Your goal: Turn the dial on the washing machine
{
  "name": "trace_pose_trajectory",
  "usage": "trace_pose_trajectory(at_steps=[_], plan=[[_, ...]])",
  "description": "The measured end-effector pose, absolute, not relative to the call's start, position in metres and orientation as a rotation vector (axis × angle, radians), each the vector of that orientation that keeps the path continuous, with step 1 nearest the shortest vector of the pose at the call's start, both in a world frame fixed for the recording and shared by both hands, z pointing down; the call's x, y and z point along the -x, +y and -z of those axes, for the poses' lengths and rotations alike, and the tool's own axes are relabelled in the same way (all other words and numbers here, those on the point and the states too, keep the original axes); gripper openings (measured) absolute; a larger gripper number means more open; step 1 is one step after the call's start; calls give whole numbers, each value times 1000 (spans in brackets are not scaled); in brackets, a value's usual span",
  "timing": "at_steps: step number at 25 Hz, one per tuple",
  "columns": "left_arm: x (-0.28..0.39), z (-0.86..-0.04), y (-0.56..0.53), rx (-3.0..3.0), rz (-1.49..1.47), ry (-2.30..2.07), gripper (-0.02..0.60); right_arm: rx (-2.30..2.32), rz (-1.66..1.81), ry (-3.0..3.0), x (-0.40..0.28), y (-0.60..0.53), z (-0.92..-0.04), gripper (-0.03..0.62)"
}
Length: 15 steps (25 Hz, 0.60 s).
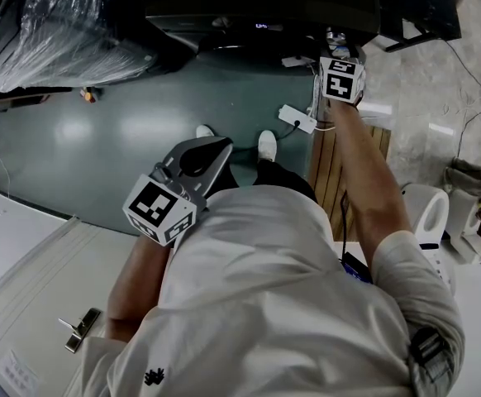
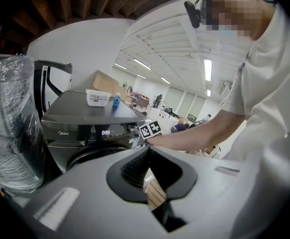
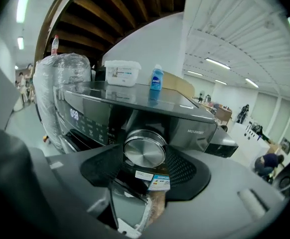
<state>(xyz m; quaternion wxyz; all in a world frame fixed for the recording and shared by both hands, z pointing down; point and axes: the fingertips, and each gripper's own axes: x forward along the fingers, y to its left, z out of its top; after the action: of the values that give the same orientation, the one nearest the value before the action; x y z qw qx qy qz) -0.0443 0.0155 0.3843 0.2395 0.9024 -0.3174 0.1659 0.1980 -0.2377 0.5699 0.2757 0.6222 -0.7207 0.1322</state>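
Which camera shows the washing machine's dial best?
The right gripper view: the dial sits large and face-on between the jaws of the right gripper. In the head and left gripper views, that gripper hides it.

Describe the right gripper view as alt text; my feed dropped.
The right gripper has its jaws close on both sides of the silver dial on the washing machine; contact is unclear. A blue bottle and a white tub stand on its top.

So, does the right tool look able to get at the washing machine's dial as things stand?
Likely yes: the right tool has its jaws either side of the dial, seemingly closed on it, with nothing in between.
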Motion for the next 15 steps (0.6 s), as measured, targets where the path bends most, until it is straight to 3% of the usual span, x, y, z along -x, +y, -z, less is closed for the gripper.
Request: trace_pose_trajectory(at_steps=[6,15], plan=[[44,-383,14,-2476,-459,-868,55,-1736,-517,-2007,-202,-236,-567,261],[39,-383,13,-2481,-466,-854,55,-1650,-324,-2006,-199,-232,-564,262]])
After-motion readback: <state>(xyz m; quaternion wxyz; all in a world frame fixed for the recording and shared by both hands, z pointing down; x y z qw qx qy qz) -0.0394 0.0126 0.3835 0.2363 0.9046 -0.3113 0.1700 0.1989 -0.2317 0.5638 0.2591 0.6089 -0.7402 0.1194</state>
